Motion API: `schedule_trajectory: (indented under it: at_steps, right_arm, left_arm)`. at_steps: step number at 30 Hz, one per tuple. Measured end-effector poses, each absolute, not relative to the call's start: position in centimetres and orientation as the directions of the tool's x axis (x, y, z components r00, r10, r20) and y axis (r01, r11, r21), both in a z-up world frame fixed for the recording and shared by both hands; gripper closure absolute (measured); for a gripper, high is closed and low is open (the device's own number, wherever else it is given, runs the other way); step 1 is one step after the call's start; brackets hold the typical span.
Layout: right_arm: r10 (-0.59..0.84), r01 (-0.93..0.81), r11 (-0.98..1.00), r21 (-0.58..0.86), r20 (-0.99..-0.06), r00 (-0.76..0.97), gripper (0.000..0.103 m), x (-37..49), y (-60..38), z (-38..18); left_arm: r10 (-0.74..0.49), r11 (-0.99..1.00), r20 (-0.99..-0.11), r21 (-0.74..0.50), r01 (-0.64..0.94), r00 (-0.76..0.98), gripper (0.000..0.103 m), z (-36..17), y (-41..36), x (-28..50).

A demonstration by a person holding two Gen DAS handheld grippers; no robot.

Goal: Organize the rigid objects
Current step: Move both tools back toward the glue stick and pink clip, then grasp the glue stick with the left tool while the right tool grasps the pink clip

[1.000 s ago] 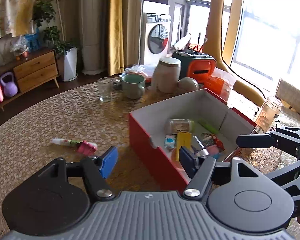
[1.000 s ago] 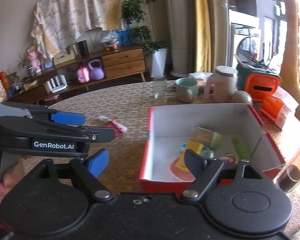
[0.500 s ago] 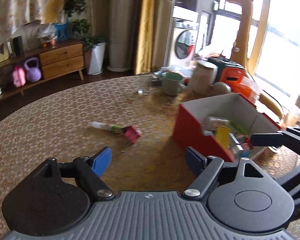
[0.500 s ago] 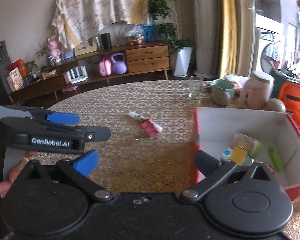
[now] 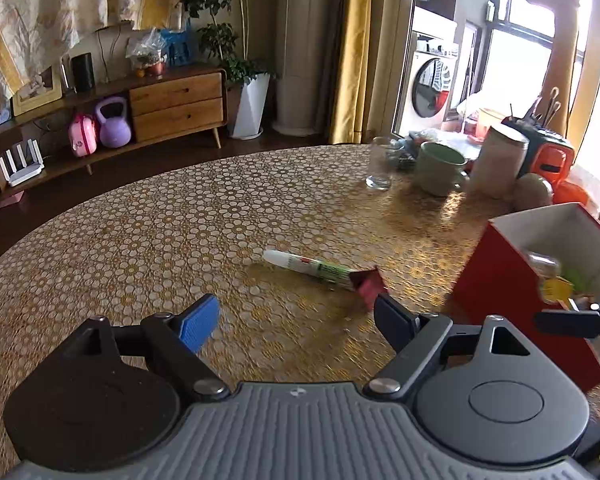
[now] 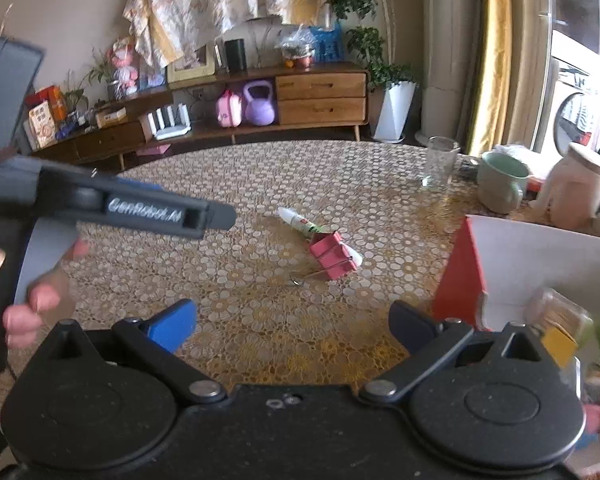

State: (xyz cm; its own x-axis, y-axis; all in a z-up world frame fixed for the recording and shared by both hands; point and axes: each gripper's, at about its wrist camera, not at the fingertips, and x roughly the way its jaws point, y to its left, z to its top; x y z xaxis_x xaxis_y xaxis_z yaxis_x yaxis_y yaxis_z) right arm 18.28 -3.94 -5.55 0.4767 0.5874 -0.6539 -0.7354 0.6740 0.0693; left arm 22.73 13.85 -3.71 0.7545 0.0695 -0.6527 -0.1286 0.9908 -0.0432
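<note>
Round desk (image 5: 204, 216) with gold floral-patterned cover. Near its middle: slim white tube with green-and-red label (image 5: 306, 265), lying flat, white cap end pointing away from the box. Pink metal binder clip (image 6: 333, 255) touching the tube's other end, wire handles folded toward the camera in the right wrist view. Red cardboard box with white interior (image 6: 540, 256) stands apart to the right, holding mixed small items, blurred. Left tool (image 5: 296, 318): jaws wide apart, nothing between them. Right tool (image 6: 296, 326): fully spread, empty. Both hover above the desk, short of tube and clip.
</note>
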Motion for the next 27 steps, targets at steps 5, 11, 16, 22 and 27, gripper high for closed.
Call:
schedule_trajectory:
  at_steps: [5,11,16,22,27]
  right_arm:
    - [0.59,-0.76,0.649,0.037,-0.655,0.472,0.001,19.6,-2.4,-6.4]
    - [0.595,-0.787,0.617,0.002,-0.657,0.464,0.004,21.3,-0.3,-7.1]
    - [0.567,-0.763,0.646,0.002,-0.67,0.479,0.01,23.4,1.7,-7.8]
    - [0.505,-0.732,0.681,-0.027,-0.706,0.497,0.022,25.5,4.0,-9.5]
    - [0.47,-0.712,0.701,-0.039,-0.726,0.502,0.028,26.6,5.0,-10.9]
  left_arm:
    - [0.063,0.993,-0.669,-0.03,-0.112,0.741,0.018,-5.0,15.2,26.1]
    - [0.002,1.0,-0.668,-0.004,-0.006,0.744,0.018,-5.9,16.0,29.5]
    - [0.003,0.999,-0.678,0.04,0.033,0.735,0.018,-6.9,16.5,32.6]
    - [-0.05,0.996,-0.69,0.018,0.086,0.722,0.018,-8.1,17.3,35.8]
    - [-0.088,0.99,-0.708,0.017,0.142,0.7,0.018,-9.2,17.4,37.6]
